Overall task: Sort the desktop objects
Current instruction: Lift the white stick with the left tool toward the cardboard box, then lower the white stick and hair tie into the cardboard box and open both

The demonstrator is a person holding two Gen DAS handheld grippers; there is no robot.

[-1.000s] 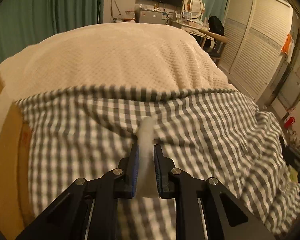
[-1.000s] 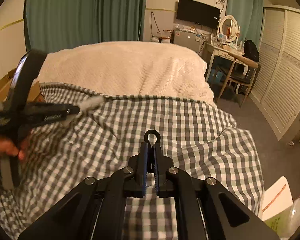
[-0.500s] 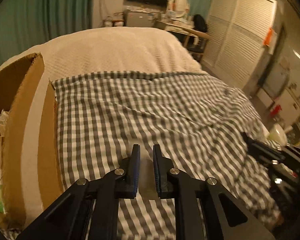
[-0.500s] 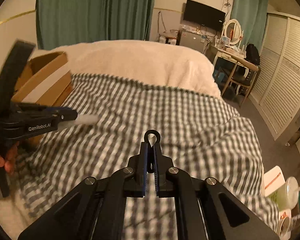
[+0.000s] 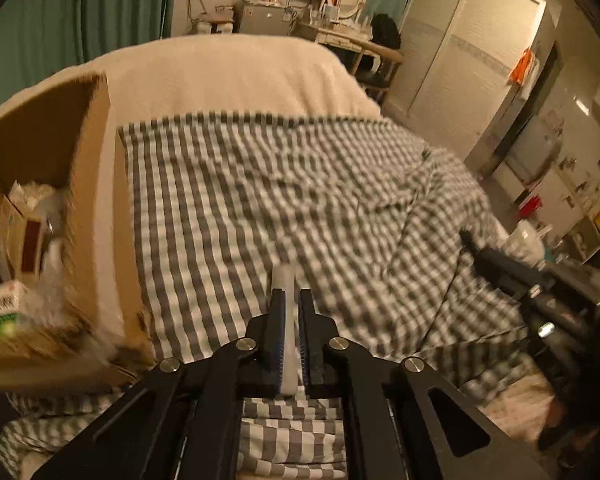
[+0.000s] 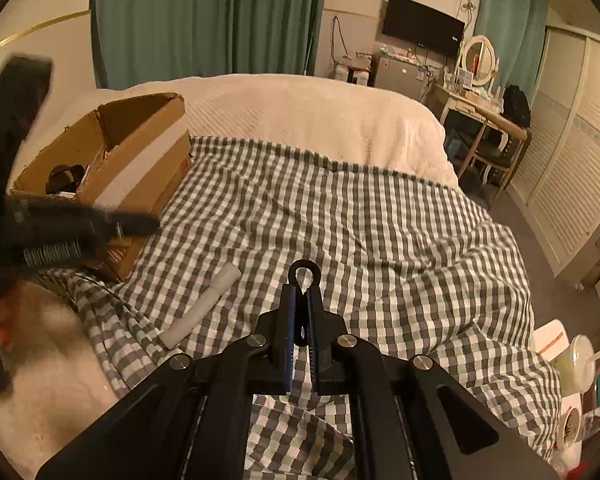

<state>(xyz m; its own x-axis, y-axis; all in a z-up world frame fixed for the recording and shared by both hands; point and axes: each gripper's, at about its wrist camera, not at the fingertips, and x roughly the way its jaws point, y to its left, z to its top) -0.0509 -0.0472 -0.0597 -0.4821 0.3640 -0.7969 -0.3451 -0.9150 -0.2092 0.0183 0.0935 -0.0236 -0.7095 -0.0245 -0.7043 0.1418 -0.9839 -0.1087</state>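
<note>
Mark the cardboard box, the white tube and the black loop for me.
cardboard box (image 6: 162,184): right wrist view, brown side wall.
white tube (image 6: 201,305): right wrist view, middle of its length, on the checked cloth.
black loop (image 6: 304,263): right wrist view, top arc of the ring.

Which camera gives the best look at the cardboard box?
The right wrist view: the box shows whole, top open, beside the checked cover. The left wrist view is too close. There, only one blurred side and some contents show, cut off by the picture's edge.
</note>
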